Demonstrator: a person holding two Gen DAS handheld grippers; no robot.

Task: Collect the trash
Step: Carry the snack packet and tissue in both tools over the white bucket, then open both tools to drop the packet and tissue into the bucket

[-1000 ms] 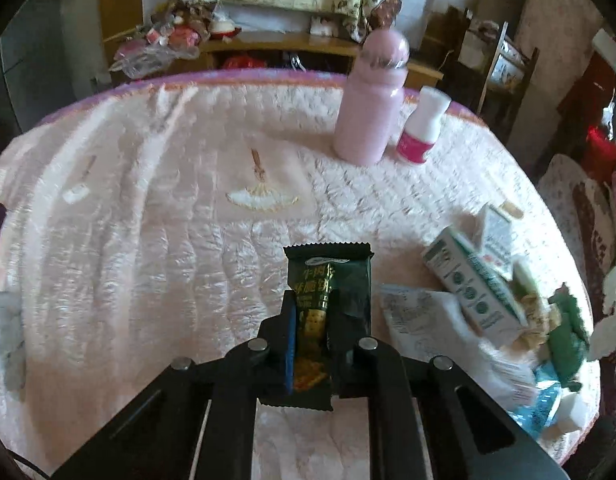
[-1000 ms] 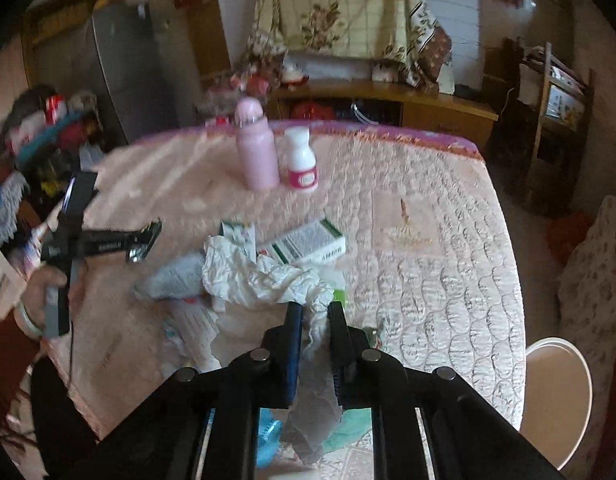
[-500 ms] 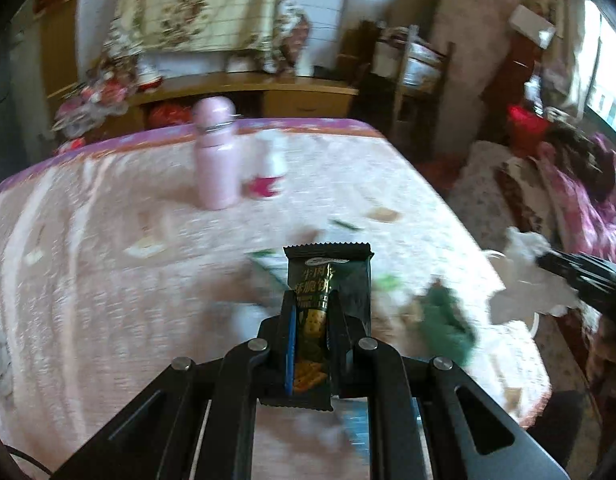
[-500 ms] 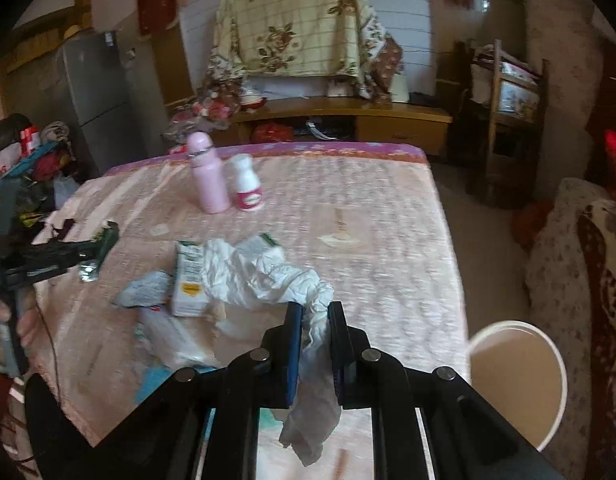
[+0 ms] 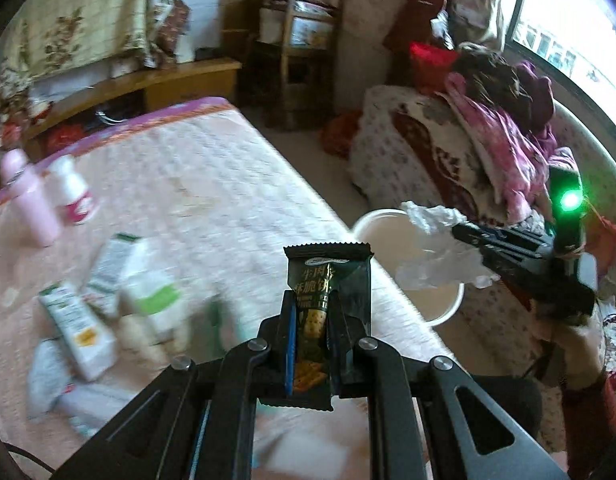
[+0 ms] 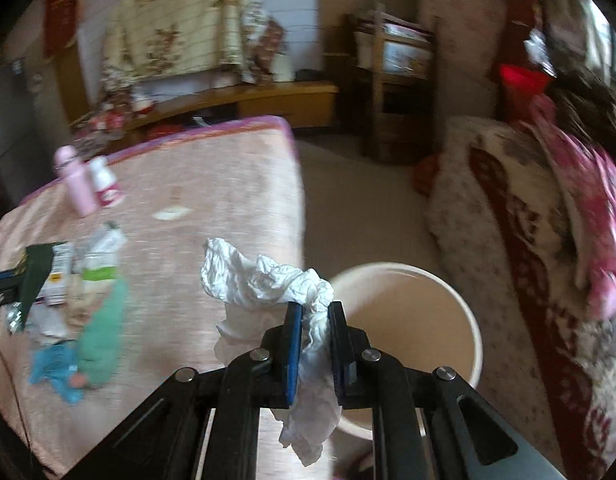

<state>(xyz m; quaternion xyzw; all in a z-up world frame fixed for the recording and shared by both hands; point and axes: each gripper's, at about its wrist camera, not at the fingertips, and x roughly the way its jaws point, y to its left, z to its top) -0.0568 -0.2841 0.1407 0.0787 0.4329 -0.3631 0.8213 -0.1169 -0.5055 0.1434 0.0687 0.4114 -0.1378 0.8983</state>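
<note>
My left gripper (image 5: 311, 316) is shut on a dark green biscuit wrapper (image 5: 328, 280), held upright above the table's right edge. My right gripper (image 6: 311, 320) is shut on a crumpled white tissue (image 6: 263, 280) that hangs over the table edge beside the cream bin (image 6: 412, 320). In the left wrist view the right gripper (image 5: 460, 234) holds the tissue (image 5: 436, 256) right over the bin (image 5: 392, 232), which stands on the floor by the table. More trash lies on the pink quilted table (image 5: 195, 184): milk cartons (image 5: 79, 328), green and blue wrappers (image 6: 99, 332).
A pink bottle (image 5: 27, 200) and a small white bottle (image 5: 73, 192) stand at the table's far left. A sofa (image 6: 520, 240) piled with pink clothes lies right of the bin. A wooden sideboard (image 6: 247, 100) and a shelf rack (image 6: 396, 80) stand behind.
Both grippers have swung right, away from the trash pile and toward the table's right edge. The bin has come into the left wrist view; the tissue now hangs over it.
</note>
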